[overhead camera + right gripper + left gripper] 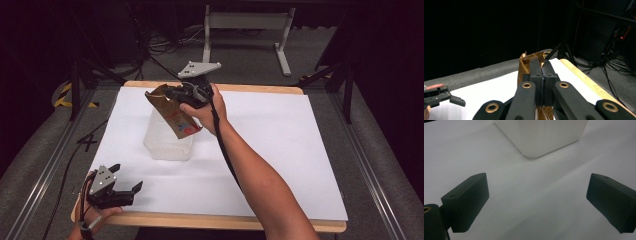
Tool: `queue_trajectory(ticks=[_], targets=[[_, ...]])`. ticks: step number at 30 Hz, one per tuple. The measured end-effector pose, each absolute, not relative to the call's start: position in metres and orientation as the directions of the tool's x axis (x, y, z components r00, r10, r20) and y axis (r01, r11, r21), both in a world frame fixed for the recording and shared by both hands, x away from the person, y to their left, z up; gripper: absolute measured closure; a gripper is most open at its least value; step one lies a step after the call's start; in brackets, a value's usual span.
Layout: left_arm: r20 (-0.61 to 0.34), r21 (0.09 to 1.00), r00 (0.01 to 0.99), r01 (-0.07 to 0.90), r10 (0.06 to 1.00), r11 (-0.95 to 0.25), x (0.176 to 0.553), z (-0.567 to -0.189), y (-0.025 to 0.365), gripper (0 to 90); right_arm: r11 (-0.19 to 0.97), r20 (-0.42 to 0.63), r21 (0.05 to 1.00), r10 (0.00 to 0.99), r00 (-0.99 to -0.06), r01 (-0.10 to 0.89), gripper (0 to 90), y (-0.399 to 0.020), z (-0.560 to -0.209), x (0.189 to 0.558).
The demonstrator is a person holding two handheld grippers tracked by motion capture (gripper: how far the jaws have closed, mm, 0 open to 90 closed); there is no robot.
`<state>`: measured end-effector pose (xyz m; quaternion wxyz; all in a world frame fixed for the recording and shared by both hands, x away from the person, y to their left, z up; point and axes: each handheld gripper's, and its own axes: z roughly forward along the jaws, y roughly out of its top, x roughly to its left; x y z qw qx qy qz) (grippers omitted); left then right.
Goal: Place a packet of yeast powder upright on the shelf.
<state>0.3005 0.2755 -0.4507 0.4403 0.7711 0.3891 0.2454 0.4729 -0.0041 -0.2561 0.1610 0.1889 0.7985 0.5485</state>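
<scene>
The right gripper (176,95) is clamping a brown packet (172,114) by its torn upper edge, holding it tilted in the air at upper centre of the high view, directly over a white translucent tub (167,142) that is standing on the white sheet (280,150). The packet is hanging with its lower end pointing down toward the tub (a placement that suits dropping it in, or emptying it there). In the right gripper view, the jaws are pressing together on the crumpled foil at centre frame, so the hold looks secure. The left gripper (127,190) is resting at lower left of the high view, jaws spread and holding nothing, well clear of the tub, apparently waiting on standby.
</scene>
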Motion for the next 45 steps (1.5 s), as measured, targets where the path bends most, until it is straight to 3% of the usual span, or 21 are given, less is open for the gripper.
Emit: queue_trajectory(ticks=[18, 32, 45], targets=[[0.039, 0.867, 0.588, 0.381, 0.808, -0.32, 0.3, -0.452, 0.274, 5.1, 0.306, -0.023, 0.94, 0.496, -0.868, 0.15, 89.7, 0.03, -0.273, 0.482], [0.036, 0.866, 0.6, 0.38, 0.799, -0.324, 0.3, -0.451, 0.272, 5.1, 0.266, -0.014, 0.951, 0.539, -0.842, 0.155, 89.8, 0.032, -0.273, 0.486], [0.036, 0.865, 0.602, 0.382, 0.798, -0.327, 0.301, -0.452, 0.272, 5.1, 0.265, 0.01, 0.949, 0.511, -0.86, 0.169, 89.7, 0.037, -0.284, 0.481]])
